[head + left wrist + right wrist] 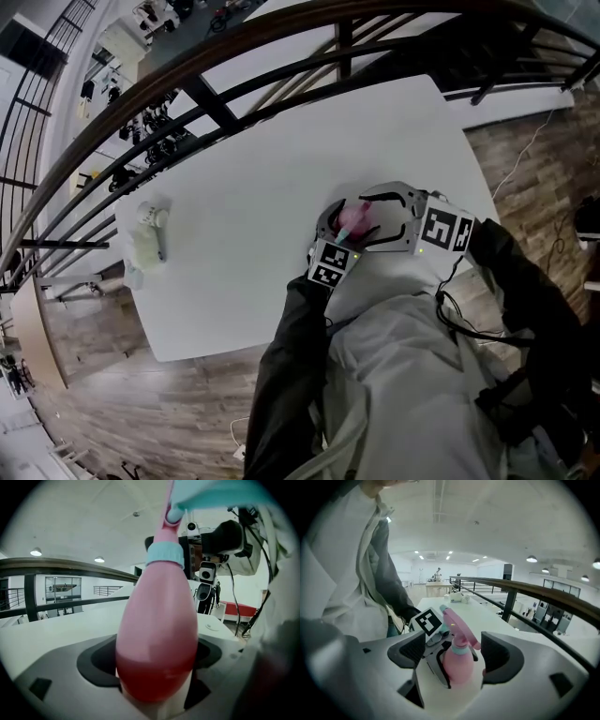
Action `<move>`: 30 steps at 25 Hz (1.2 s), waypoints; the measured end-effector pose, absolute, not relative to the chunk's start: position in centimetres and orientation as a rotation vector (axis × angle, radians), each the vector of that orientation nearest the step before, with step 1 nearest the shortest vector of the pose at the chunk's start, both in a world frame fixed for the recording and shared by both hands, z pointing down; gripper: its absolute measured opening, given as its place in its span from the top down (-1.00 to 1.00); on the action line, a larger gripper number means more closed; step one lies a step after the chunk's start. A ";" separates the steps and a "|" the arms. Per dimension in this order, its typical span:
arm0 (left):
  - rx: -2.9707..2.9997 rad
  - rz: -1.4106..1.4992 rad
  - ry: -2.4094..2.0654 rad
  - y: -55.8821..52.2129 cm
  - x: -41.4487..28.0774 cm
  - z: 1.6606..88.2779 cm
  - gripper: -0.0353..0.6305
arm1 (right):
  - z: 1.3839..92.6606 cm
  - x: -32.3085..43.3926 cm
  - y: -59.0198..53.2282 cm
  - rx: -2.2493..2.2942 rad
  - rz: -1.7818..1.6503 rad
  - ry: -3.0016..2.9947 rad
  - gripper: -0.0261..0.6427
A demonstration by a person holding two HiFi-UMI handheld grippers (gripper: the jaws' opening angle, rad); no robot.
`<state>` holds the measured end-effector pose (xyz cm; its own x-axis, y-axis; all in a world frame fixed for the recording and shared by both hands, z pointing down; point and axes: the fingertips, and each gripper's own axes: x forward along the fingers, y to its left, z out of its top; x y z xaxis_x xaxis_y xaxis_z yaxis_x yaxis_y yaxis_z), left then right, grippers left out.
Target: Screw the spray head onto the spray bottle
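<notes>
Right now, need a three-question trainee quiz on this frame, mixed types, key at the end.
1. Multiple choice: which gripper is clamped on the pink spray bottle?
A. left gripper
B. right gripper
C. neither

2. True or false: the right gripper's jaws are shut tight on the spray head.

3. Fill in: the collar between the spray head and the bottle body is ____ in colour.

Key
1. A. The bottle's body is pinched between the left gripper's jaws.
2. False. The jaws stand apart, one on either side of the bottle.
3. Light blue.
</notes>
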<state>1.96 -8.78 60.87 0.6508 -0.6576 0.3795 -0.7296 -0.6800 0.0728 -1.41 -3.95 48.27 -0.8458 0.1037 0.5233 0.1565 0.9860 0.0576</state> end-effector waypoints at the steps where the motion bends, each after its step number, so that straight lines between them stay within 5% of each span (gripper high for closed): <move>1: 2.651 0.481 -1.130 -8.8 2.0 60.8 -0.43 | 48.1 -0.8 -3.7 -0.176 -0.082 -2.587 -0.17; 15: 2.649 0.492 -1.133 -9.0 2.1 60.7 -0.43 | 47.1 -4.2 3.0 -0.341 0.048 -2.682 -0.17; 20: 2.654 0.492 -1.124 -8.9 2.2 61.2 -0.43 | 41.3 -0.8 -1.6 -0.043 -0.276 -2.777 -0.17; 28: 2.649 0.494 -1.128 -8.8 2.3 60.8 -0.43 | 49.3 -0.7 -5.2 -0.087 -0.036 -2.619 -0.15; 30: 2.651 0.495 -1.125 -8.9 2.4 60.8 -0.43 | 48.9 -0.1 -5.6 0.002 -0.059 -2.643 0.33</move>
